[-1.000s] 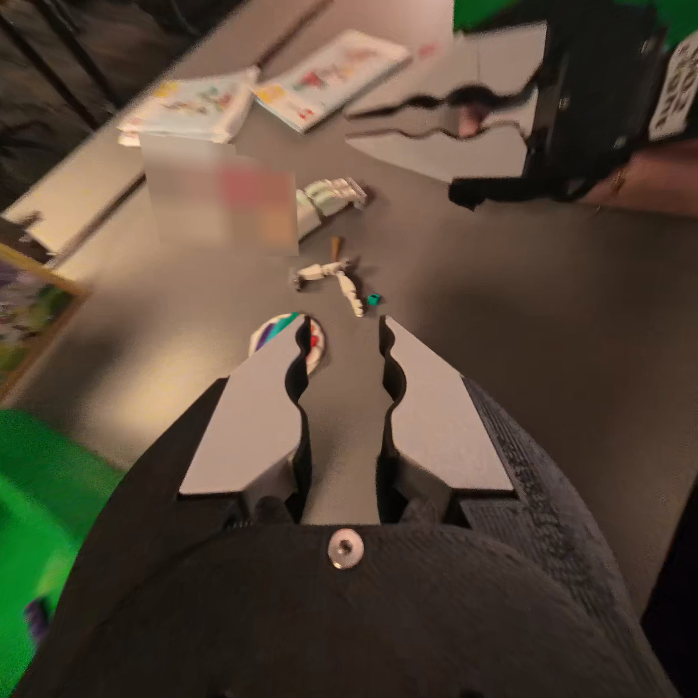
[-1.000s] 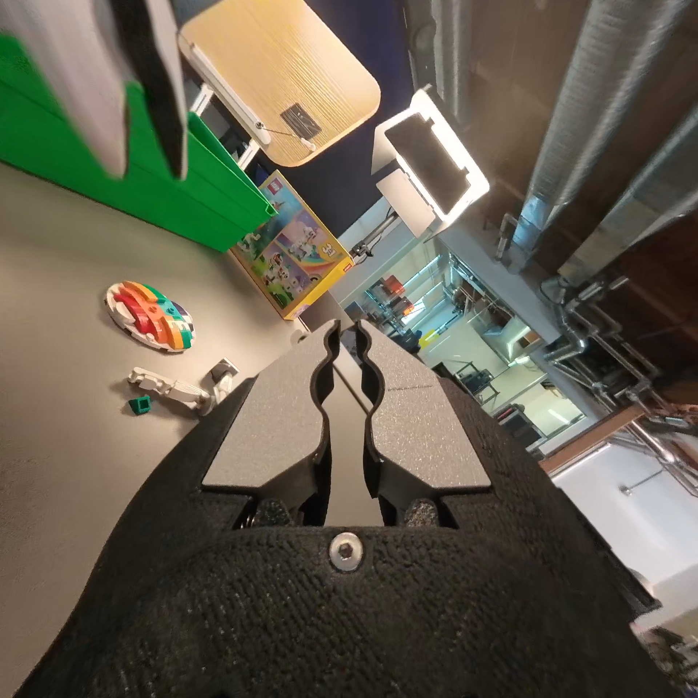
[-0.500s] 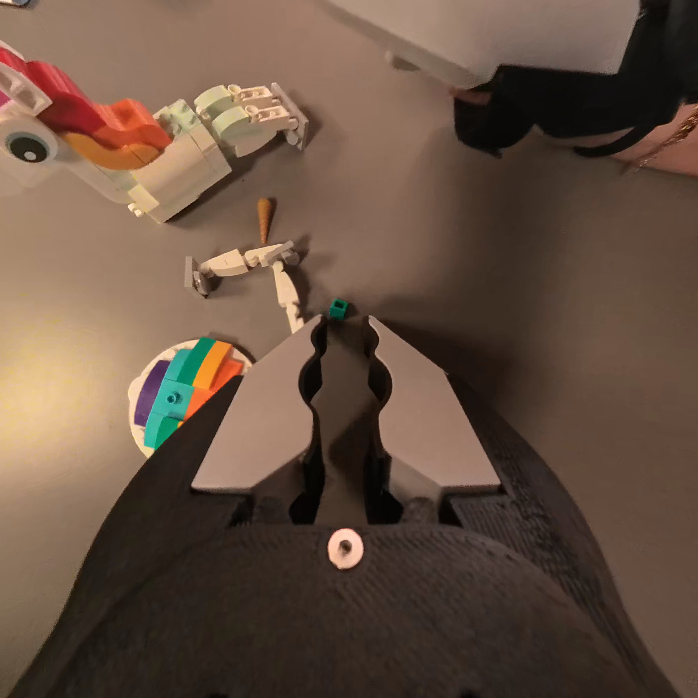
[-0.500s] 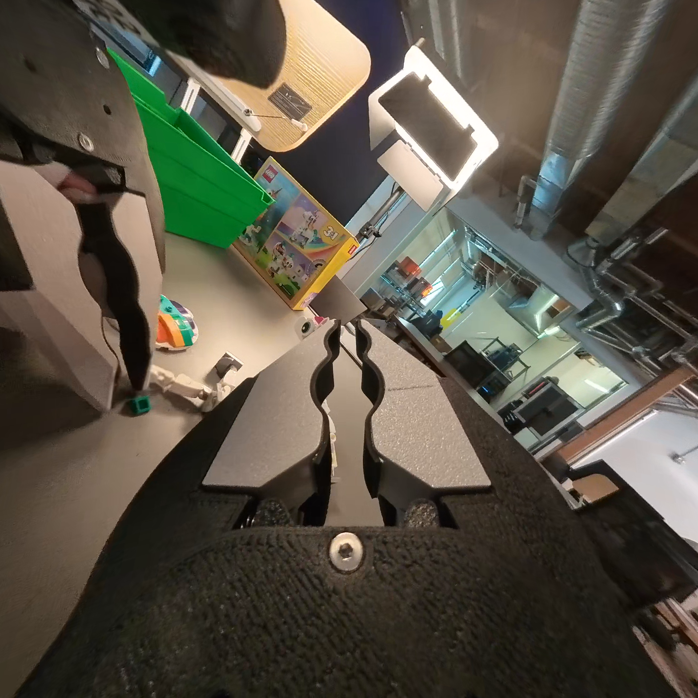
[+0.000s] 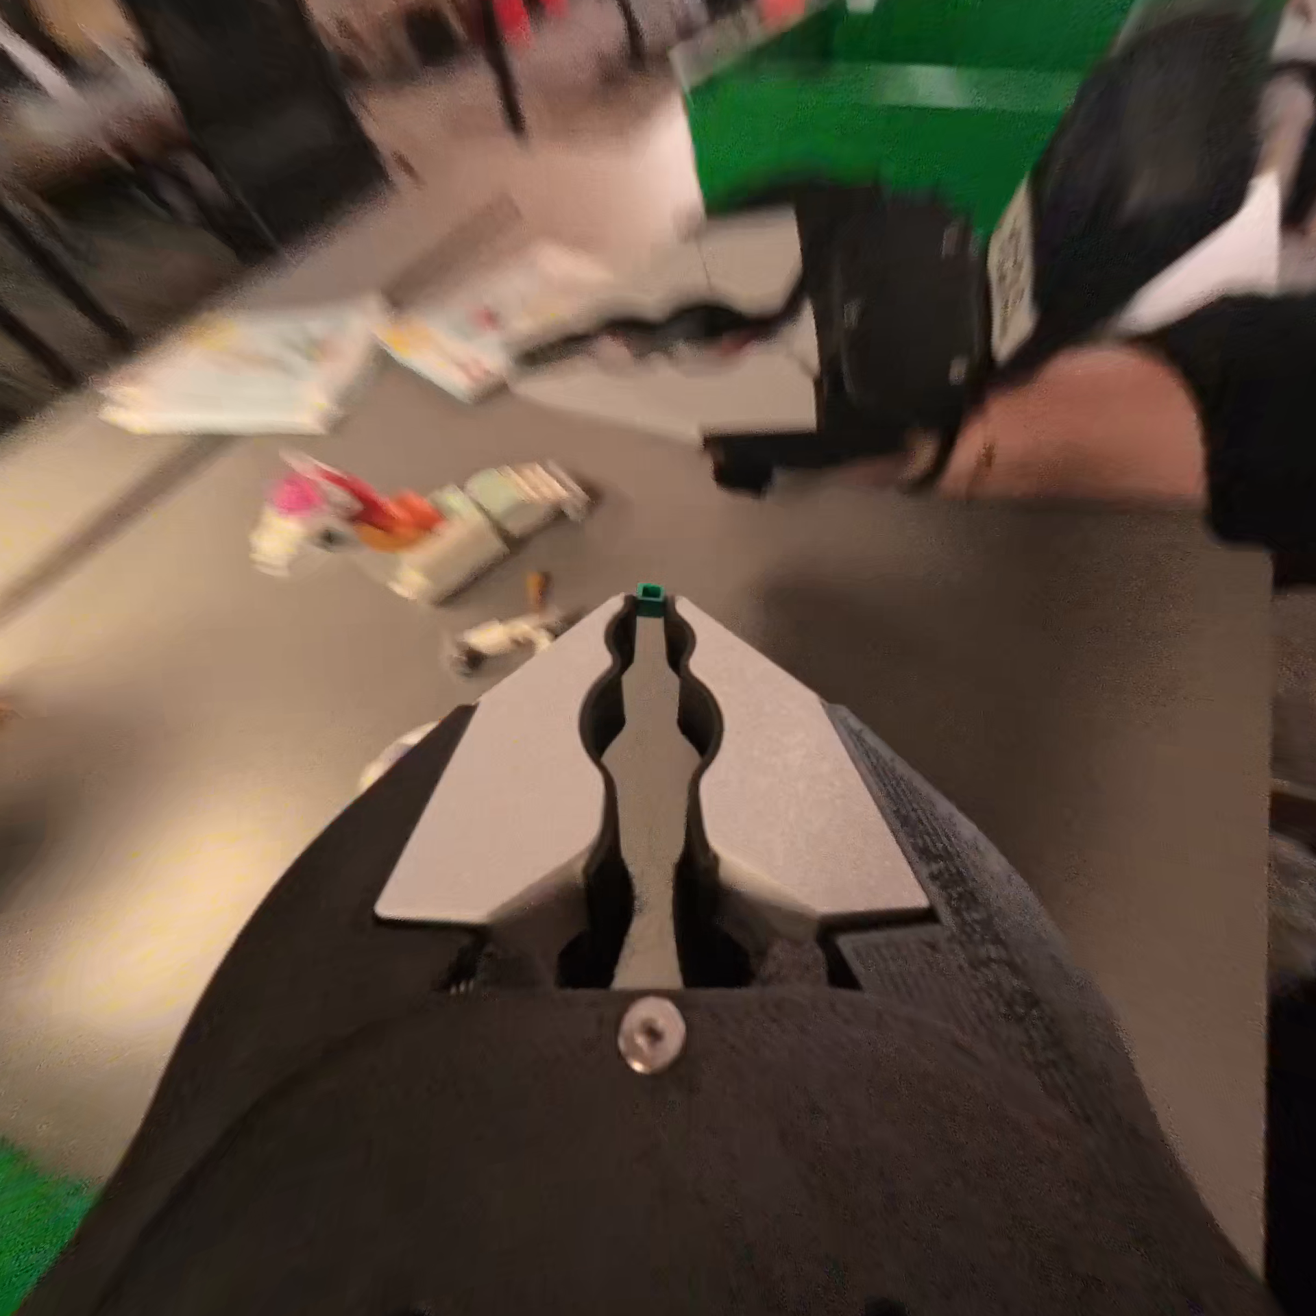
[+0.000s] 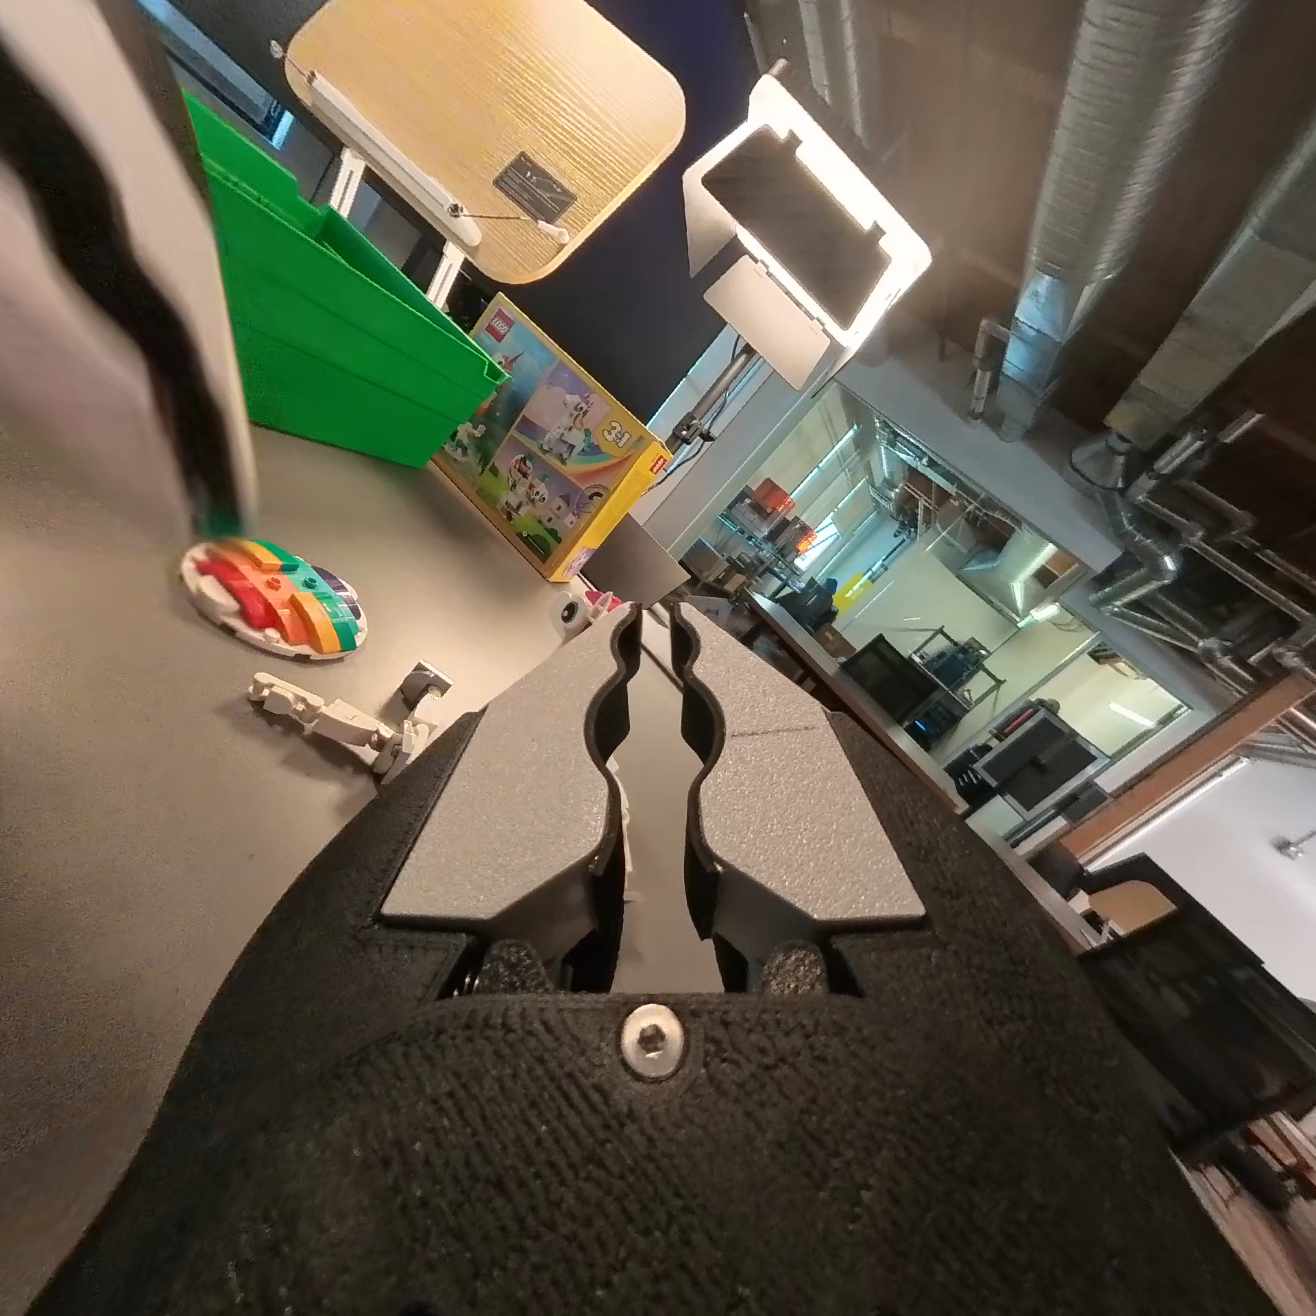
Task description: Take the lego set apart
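My left gripper (image 5: 651, 605) is shut on a small green brick (image 5: 651, 600) pinched at its fingertips and held above the grey table (image 5: 961, 676). This view is blurred. The unicorn body (image 5: 427, 534) with its red and orange mane lies beyond, with a brown cone (image 5: 538, 585) and a white jointed leg piece (image 5: 498, 634) nearer. In the right wrist view the left gripper (image 6: 213, 523) hangs over the rainbow disc (image 6: 274, 605), and the leg piece (image 6: 335, 719) lies on the table. My right gripper (image 6: 655, 616) is shut to a slim gap and holds nothing.
Green bins (image 6: 342, 335) and the yellow set box (image 6: 555, 470) stand at the table's far side. Booklets (image 5: 249, 370) lie behind the unicorn. The right gripper (image 5: 890, 335) and a person's hand (image 5: 1068, 434) hover at the upper right of the left wrist view. Some 10 cm of space lies between my two pairs of fingers. Between my right fingertips and the white jointed leg piece (image 5: 498, 634) there is roughly 11 cm. Look for it in the right wrist view (image 6: 421, 715) too. My right tips are roughly 11 cm from the brown cone (image 5: 538, 585).
My left gripper has closed on the green brick that lay on the table and lifted it, tilting up and away. The right gripper has stayed as it was.
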The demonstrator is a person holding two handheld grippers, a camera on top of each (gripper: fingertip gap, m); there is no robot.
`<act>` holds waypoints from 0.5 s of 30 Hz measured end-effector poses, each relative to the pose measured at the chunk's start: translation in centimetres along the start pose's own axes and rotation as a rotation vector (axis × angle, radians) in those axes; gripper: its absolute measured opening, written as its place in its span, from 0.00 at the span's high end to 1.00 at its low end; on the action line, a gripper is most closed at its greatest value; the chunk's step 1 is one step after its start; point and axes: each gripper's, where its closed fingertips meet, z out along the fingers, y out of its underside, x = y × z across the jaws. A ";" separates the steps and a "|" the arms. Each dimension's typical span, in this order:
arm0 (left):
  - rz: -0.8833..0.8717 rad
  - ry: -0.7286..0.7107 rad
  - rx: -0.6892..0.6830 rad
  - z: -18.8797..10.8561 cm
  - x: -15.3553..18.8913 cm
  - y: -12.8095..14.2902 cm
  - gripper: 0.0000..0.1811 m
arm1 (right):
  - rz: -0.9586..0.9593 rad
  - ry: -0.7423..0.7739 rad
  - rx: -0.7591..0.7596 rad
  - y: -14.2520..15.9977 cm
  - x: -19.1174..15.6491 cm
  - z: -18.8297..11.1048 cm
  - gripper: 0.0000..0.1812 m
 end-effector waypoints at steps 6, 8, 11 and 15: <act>-0.168 -0.578 0.175 -14.7 -12.2 -1.6 0.96 | 0.008 -0.009 0.002 0.0 -0.2 0.2 0.97; -0.319 -0.645 -0.018 -16.7 -16.3 3.0 0.96 | 0.007 -0.010 0.002 0.0 -0.3 0.2 0.97; -0.520 -0.631 -0.363 -17.5 -19.9 10.6 0.96 | 0.010 -0.008 -0.001 0.0 -0.2 0.2 0.97; -0.588 -0.581 -0.659 -17.2 -21.1 16.7 0.96 | 0.012 -0.004 -0.007 0.2 0.0 0.2 0.97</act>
